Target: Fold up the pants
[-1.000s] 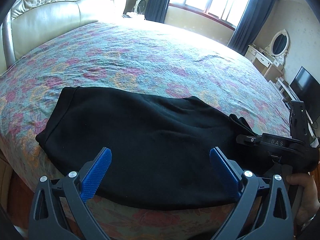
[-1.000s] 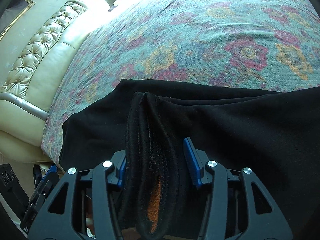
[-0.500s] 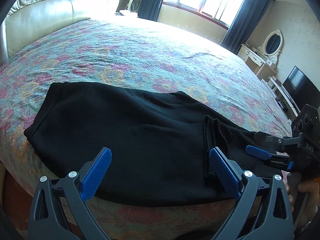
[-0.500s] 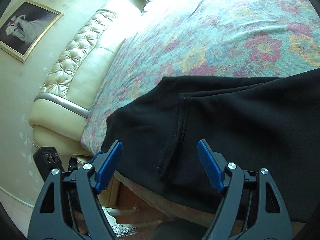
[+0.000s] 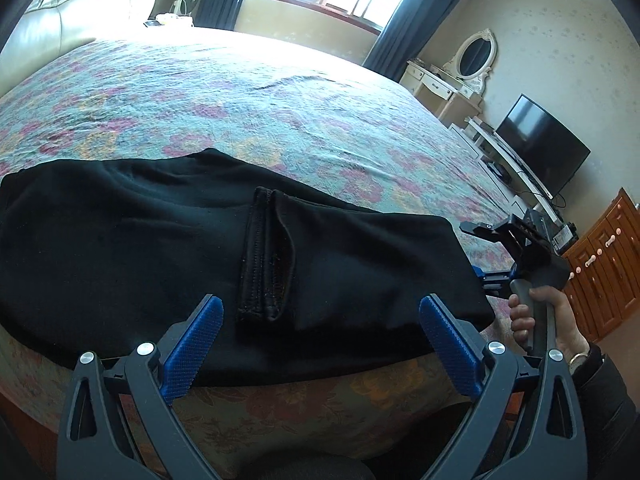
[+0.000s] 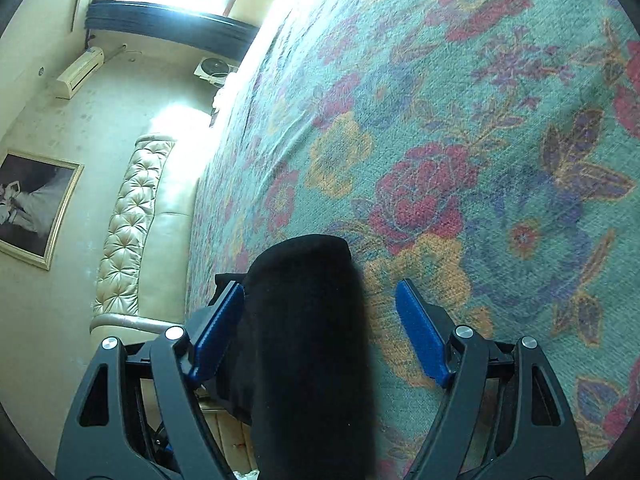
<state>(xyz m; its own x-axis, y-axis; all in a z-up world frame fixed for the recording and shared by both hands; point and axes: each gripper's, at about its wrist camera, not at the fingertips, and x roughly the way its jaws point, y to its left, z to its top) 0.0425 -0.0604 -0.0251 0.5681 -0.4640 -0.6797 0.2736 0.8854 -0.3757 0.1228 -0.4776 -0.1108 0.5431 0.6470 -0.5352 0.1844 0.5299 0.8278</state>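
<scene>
Lying folded along the bed point(image 5: 320, 92) edge, the black pants point(image 5: 160, 248) stretch ahead of the left gripper point(image 5: 320, 350), whose jaws stand spread and empty. The right gripper point(image 6: 320, 332) has its jaws spread around the fold's end, likely lining up another fold.

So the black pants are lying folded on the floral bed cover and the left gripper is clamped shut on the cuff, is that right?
Not quite. The left gripper is open, not clamped on anything; the left wrist view shows its blue pads spread wide above the near edge of the black pants. The pants do lie folded on the floral bed cover.
</scene>
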